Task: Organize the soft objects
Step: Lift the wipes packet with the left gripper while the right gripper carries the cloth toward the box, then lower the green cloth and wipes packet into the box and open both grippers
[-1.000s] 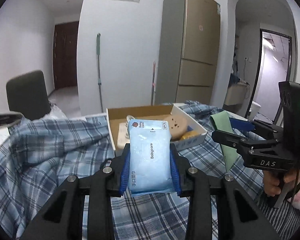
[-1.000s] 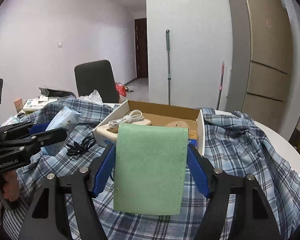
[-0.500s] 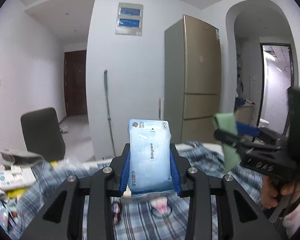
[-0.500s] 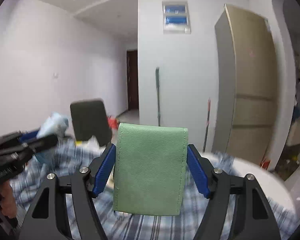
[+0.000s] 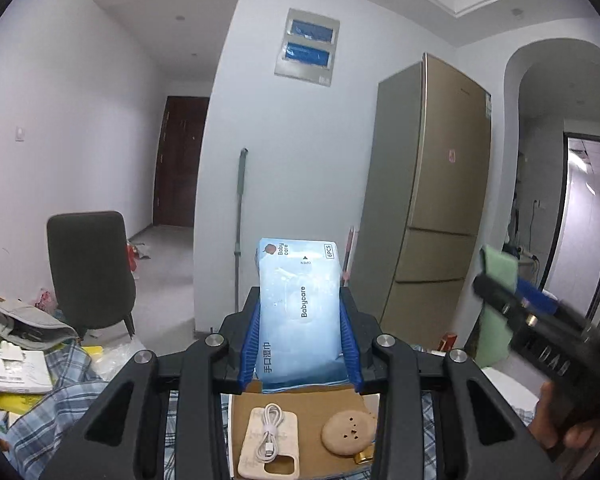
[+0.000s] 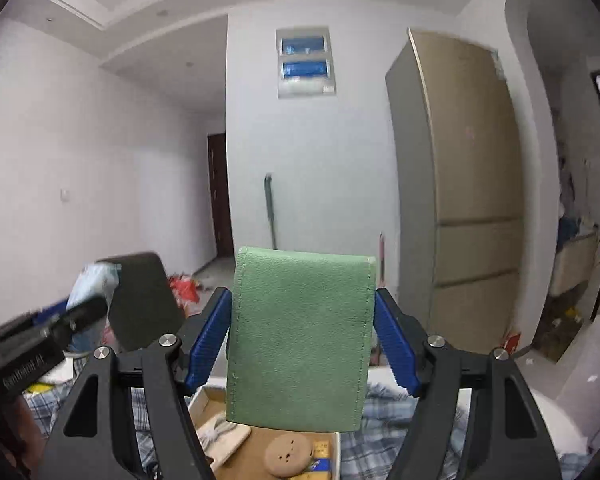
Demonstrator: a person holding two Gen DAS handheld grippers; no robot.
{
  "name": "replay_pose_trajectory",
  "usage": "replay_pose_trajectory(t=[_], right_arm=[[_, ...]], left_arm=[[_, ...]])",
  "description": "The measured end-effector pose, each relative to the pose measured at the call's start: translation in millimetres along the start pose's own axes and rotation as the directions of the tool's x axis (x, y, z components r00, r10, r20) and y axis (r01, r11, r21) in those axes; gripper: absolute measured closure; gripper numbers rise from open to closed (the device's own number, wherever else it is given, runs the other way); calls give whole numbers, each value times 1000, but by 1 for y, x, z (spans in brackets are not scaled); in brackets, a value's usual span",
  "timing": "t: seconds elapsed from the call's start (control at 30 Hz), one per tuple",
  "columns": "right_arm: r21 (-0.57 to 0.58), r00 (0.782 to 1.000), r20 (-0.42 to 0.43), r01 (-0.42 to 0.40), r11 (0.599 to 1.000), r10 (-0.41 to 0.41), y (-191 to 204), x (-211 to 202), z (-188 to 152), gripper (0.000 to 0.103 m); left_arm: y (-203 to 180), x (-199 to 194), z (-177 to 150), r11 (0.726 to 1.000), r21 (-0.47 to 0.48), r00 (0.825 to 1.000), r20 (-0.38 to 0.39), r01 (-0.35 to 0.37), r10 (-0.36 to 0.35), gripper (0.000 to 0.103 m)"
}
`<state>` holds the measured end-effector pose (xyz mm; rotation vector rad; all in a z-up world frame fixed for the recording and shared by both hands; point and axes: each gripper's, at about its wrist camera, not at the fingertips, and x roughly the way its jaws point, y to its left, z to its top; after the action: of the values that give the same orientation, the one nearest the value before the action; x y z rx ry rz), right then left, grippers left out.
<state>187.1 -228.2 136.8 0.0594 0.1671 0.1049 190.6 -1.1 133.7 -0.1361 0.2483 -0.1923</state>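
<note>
My left gripper [image 5: 300, 320] is shut on a light blue pack of Babycare wet wipes [image 5: 300, 312] and holds it high above the cardboard box [image 5: 236, 420]. My right gripper [image 6: 302, 332] is shut on a green felt pouch [image 6: 300, 340], also raised over the box [image 6: 204, 400]. The right gripper with the pouch [image 5: 496, 304] shows at the right of the left wrist view. The left gripper with the wipes [image 6: 92, 284] shows at the left of the right wrist view.
The box holds a beige phone case with a white cable [image 5: 268, 440], a round tan disc [image 5: 348, 432] and a small gold item [image 5: 364, 458]. Plaid cloth [image 5: 60, 400] covers the table. Clutter [image 5: 12, 356], a dark chair [image 5: 88, 268] and a fridge [image 5: 432, 208] lie beyond.
Both grippers have risen and tilted with their loads still held. The box, earlier ahead of them, now sits low at the bottom of both views.
</note>
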Motion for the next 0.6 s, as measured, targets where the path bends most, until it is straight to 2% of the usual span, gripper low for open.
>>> replay_pose_trajectory(t=[0.17,0.27,0.43,0.53,0.6], right_arm=[[26,992,-123,-11,1000,14,-10,44,-37,33],[39,978,-205,-39,998,47,-13,65,-62,33],[52,937,-338,-71,996,84,-15,97,-99,33],[83,898,-417,-115,990,139,-14,109,-118,33],[85,882,-447,-122,989,147,-11,117,-131,33]], left_arm=[[12,43,-30,1000,6,993,-115,9,-8,66],[14,74,-54,999,34,974,-227,9,-1,66],[16,107,-82,999,53,923,-384,8,13,66],[20,121,-95,998,55,891,-453,-8,32,66],[19,128,-107,998,58,865,-500,-20,46,66]])
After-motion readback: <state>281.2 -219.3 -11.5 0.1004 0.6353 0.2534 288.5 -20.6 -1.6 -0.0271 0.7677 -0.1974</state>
